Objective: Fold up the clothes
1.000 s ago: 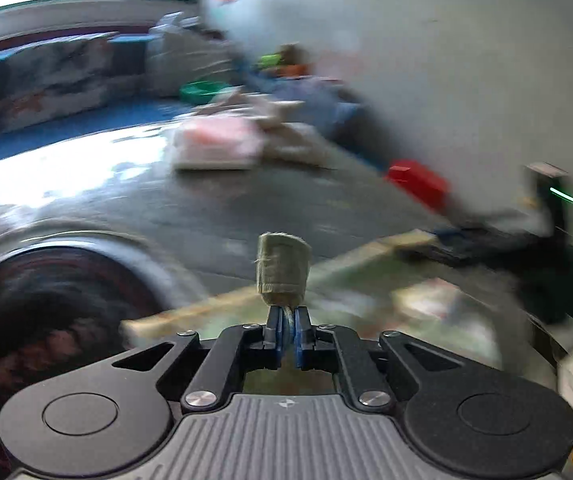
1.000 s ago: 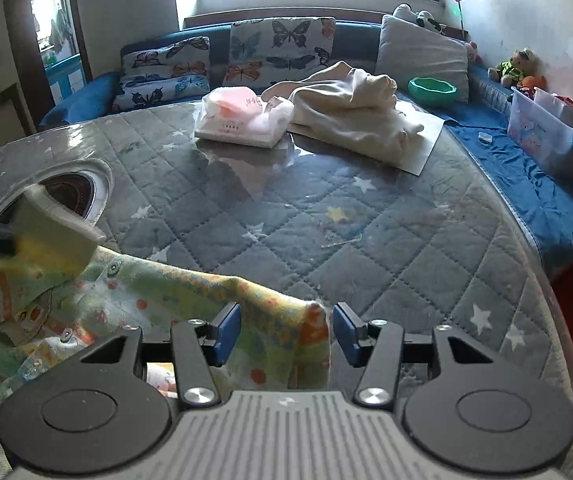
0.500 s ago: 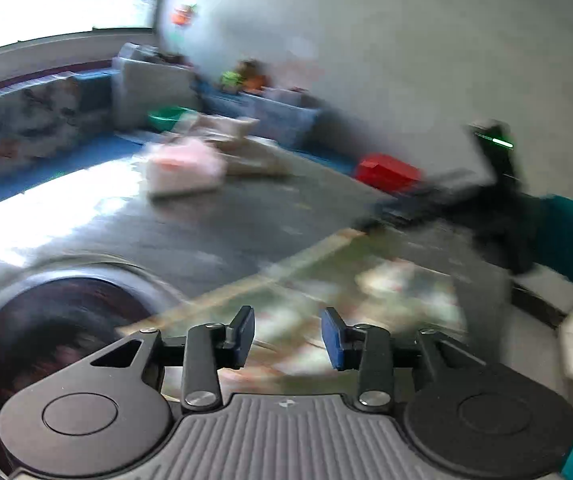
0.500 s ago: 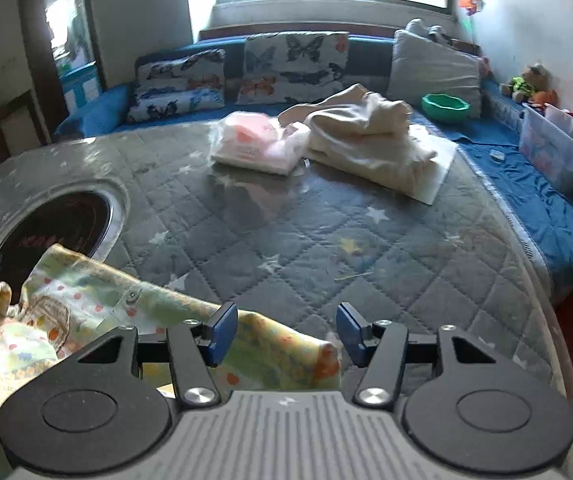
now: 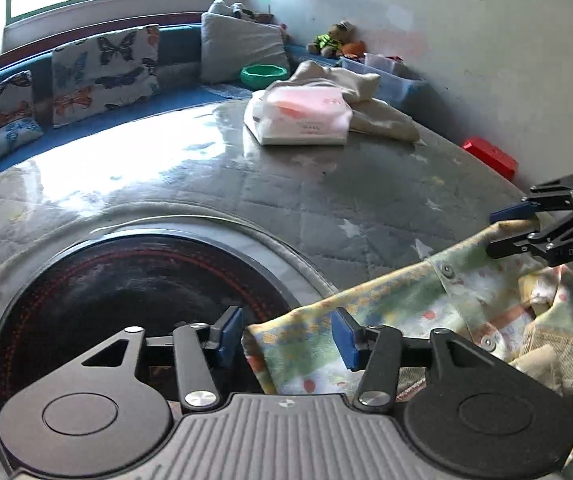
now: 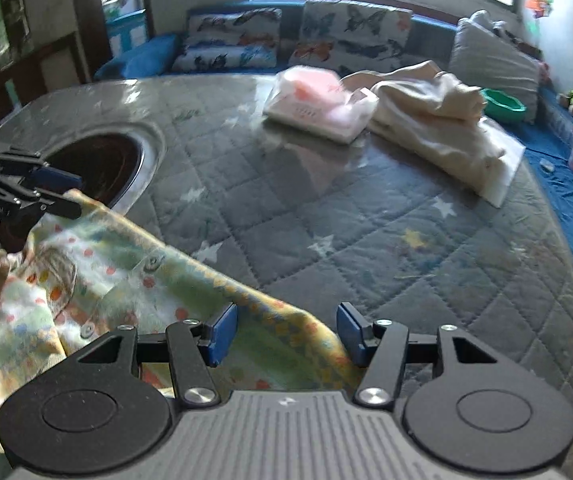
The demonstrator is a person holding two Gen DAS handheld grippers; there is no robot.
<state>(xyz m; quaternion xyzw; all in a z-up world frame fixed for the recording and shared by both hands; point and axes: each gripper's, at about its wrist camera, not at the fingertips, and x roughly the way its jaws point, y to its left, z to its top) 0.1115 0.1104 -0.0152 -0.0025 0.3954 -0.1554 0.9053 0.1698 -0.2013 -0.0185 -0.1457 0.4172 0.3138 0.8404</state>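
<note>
A yellow-green printed baby garment (image 5: 466, 288) with snap buttons lies crumpled at the near edge of the quilted grey table (image 5: 326, 200). My left gripper (image 5: 286, 338) is open, with a corner of the garment between its blue pads and a gap on the left side. My right gripper (image 6: 284, 334) straddles the garment's (image 6: 126, 280) folded yellow edge, and its jaws are closing without a visible pinch on the cloth. Each gripper shows in the other's view: the right gripper (image 5: 512, 226) at the far end of the same edge, the left gripper (image 6: 62, 192) beside the round hole.
A dark round recess (image 5: 126, 300) is sunk into the table just left of the garment. Farther back lie a pink-and-white plastic packet (image 6: 322, 108) and a cream cloth pile (image 6: 438, 120). A blue sofa with butterfly cushions (image 6: 350, 36) lines the far side.
The left gripper, shut on a bit of cloth a second ago, has opened and dropped onto the garment's corner. The right gripper shifted slightly and rolled, and the garment's edge sits lower.
</note>
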